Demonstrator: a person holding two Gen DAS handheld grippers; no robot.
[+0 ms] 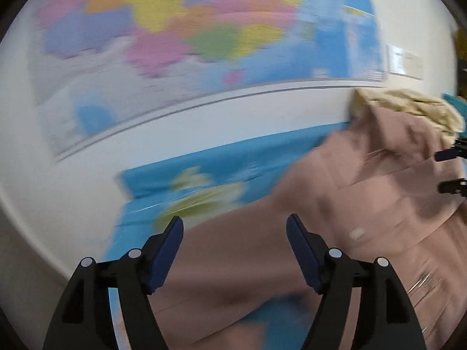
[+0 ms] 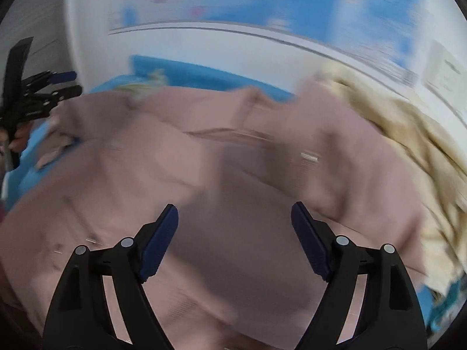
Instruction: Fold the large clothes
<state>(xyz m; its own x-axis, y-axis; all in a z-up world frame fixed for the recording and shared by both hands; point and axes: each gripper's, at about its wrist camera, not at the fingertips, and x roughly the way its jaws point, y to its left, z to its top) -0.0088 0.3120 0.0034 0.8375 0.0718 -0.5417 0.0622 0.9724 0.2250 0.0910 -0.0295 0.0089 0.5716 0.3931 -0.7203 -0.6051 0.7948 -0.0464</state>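
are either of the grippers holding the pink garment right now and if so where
Neither. The left gripper and right gripper are both open above the pink garment, with nothing pinched between their pads.

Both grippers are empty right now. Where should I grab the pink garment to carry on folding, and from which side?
Probably the loose edge of the pink garment lying over the blue sheet, with the open left gripper coming from the sheet side. There the cloth lies flat, so one finger may slip under it. The far side butts against a cream cloth. Blur hides finer detail.
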